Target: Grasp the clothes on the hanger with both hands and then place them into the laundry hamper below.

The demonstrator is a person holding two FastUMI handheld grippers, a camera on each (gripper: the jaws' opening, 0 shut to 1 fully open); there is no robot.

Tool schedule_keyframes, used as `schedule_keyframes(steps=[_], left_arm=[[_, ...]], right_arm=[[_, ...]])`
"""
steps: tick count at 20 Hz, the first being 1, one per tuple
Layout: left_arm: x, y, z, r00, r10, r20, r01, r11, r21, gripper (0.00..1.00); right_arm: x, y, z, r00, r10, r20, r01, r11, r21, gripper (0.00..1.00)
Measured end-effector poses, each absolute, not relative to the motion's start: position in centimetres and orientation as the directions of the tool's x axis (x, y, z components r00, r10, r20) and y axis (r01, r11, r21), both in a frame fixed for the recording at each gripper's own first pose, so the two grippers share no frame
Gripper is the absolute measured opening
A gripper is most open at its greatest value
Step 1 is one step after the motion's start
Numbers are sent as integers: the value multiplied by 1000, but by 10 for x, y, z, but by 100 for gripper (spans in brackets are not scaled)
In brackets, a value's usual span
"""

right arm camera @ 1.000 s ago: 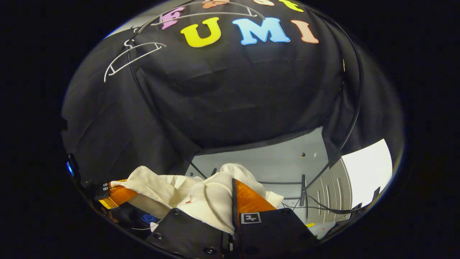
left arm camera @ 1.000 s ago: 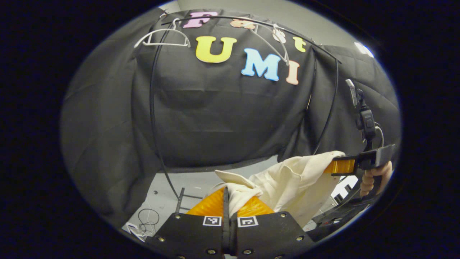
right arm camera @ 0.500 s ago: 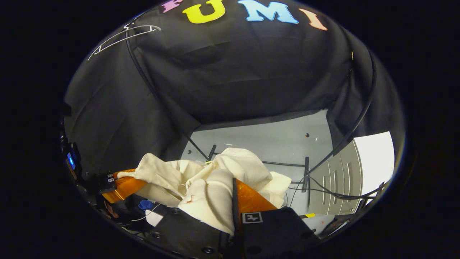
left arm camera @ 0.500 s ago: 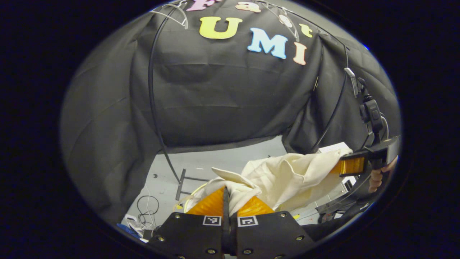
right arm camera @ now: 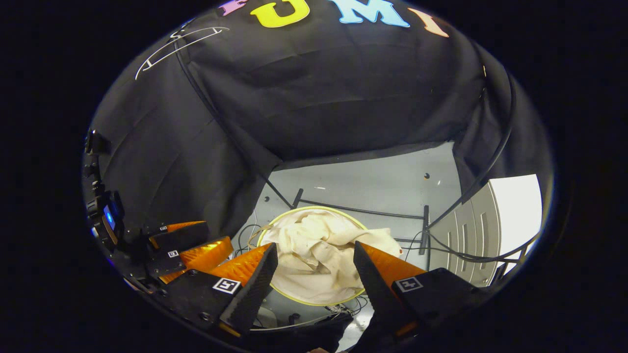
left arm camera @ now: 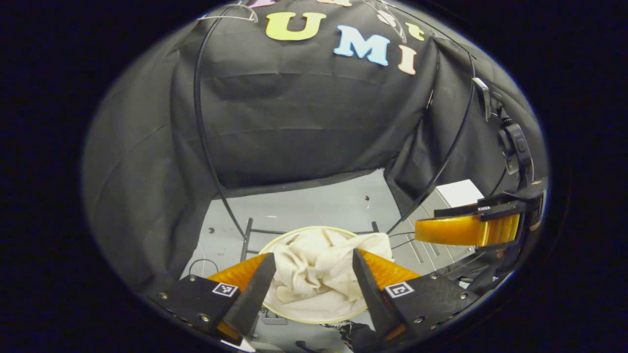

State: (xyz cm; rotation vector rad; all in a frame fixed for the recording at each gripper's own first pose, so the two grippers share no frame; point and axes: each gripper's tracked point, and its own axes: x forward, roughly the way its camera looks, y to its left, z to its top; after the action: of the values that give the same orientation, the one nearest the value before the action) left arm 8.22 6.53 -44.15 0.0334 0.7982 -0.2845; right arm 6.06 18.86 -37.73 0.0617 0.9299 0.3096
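Cream garment lies crumpled inside round laundry hamper, hem draped over hamper rim. Left gripper above hamper, fingers spread, nothing held. Right gripper likewise spread above hamper. Bare white hanger high above hamper.

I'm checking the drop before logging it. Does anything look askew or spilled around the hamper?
One thing: a fold of the cream garment drapes over the hamper rim on its right side instead of lying inside. Both the left gripper and right gripper are open above it.

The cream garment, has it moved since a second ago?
Yes. The cream garment has dropped out of both claws into the hamper on the floor, below the rack's bar.
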Motion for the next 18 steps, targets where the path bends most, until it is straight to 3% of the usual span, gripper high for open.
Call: schedule_keyframes(steps=[1,4,9,18], left_arm=[[81,68,-437,671,-225,-707,252,965,-69,96],[69,71,-413,691,-222,-688,236,969,-77,92],[57,74,-346,757,-205,-620,231,972,-39,93],[70,45,-161,938,-85,-335,111,992,60,92]], right_arm=[[59,186,-373,569,285,-772,-234,955,181,98],[54,172,-348,616,269,-740,-229,960,159,98],[53,142,-285,734,223,-642,-203,974,106,98],[54,64,-153,907,175,-383,-173,984,40,98]])
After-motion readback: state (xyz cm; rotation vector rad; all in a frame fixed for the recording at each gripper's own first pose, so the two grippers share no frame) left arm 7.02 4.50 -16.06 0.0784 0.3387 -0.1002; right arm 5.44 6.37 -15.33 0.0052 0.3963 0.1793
